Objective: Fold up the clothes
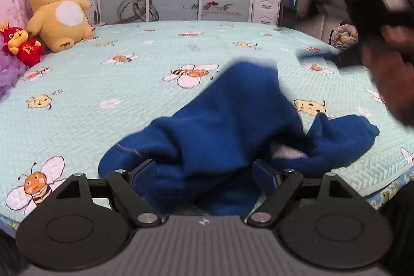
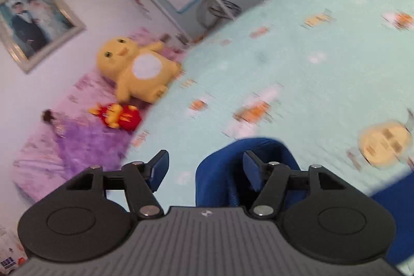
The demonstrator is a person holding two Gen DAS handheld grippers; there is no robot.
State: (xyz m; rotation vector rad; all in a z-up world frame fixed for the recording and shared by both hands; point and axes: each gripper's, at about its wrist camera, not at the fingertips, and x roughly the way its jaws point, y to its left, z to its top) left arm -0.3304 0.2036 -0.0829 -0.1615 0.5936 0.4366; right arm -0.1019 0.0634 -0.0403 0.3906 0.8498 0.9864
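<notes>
My left gripper (image 1: pixel 204 172) stands wide over the rumpled blue garment (image 1: pixel 222 115) near the bed's (image 1: pixel 129 84) front edge, gripping nothing, my right gripper (image 2: pixel 204 170) seemingly open and empty too; folding's barely begun, so next I must pinch an edge.

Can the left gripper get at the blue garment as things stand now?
Probably yes: the blue garment lies bunched directly between the open fingers of the left gripper, and nothing stands in between.

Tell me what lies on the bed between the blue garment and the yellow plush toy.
Nothing: in the left wrist view, only bare bee-print bedspread lies between the blue garment and the yellow plush toy.
</notes>
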